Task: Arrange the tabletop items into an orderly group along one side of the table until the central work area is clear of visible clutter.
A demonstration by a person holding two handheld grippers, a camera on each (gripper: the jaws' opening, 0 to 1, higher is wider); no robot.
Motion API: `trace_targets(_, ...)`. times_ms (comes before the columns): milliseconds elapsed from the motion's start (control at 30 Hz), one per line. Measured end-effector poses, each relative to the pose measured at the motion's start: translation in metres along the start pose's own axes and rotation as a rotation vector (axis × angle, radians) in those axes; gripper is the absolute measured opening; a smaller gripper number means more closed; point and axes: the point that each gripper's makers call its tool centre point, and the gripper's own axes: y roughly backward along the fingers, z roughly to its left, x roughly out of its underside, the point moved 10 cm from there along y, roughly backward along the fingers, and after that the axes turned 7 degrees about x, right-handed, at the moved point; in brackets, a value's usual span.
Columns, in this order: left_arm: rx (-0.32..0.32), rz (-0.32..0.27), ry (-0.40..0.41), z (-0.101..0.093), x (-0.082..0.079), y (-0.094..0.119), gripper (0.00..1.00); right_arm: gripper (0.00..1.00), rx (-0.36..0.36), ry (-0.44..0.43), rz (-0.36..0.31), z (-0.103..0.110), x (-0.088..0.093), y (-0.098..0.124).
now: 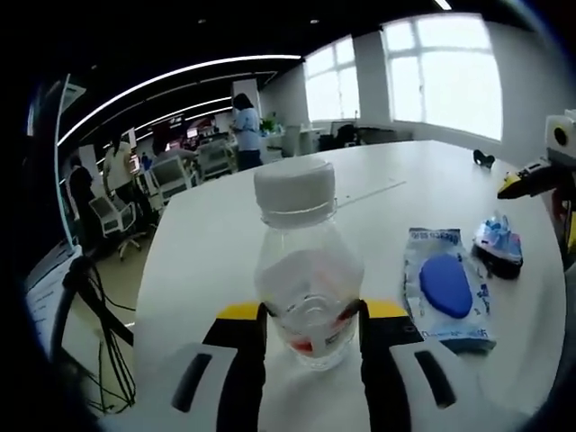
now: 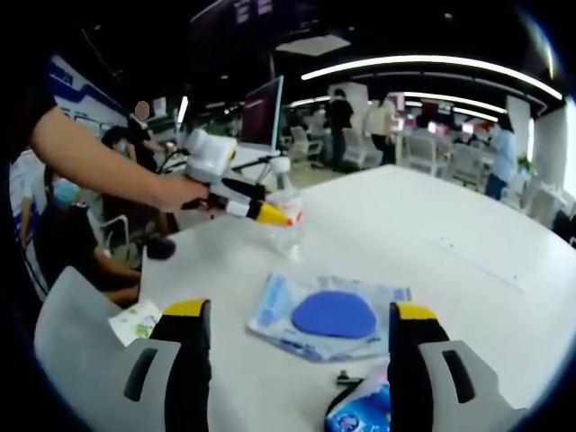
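Note:
A clear plastic bottle (image 1: 304,270) with a white cap stands upright on the white table (image 1: 207,243). My left gripper (image 1: 310,315) is shut on its lower body, one yellow-tipped jaw on each side. To its right lie a clear packet with a blue disc (image 1: 447,286) and a small blue-and-white wrapper (image 1: 498,239). In the right gripper view, my right gripper (image 2: 300,355) is open above the near table edge. The disc packet (image 2: 333,315) lies just ahead of it and the wrapper (image 2: 360,409) low between the jaws. Farther off, a hand holds the left gripper (image 2: 270,213) on the bottle (image 2: 286,225).
My right gripper (image 1: 529,180) enters the left gripper view at the far right. A small white-and-green sachet (image 2: 135,322) lies on a grey surface by the table's left edge. A small dark object (image 1: 483,158) sits at the far end. Office chairs, desks and people stand beyond.

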Motion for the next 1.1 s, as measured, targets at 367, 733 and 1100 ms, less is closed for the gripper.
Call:
trace_targets(367,0.035,0.014,-0.005,0.000,0.003,0.008,0.36,0.78,-0.009,0.001,-0.004,0.003,-0.001,-0.001)
trace_targets(733,0.030,0.025,0.000,-0.004,0.004,0.012,0.33,0.78,-0.010,0.001,-0.005,0.004,-0.001,0.000)
trace_targets(1100,0.041,0.033,-0.015,0.000,0.001,0.005,0.37,0.78,-0.008,-0.004,-0.001,0.005,0.002,0.000)
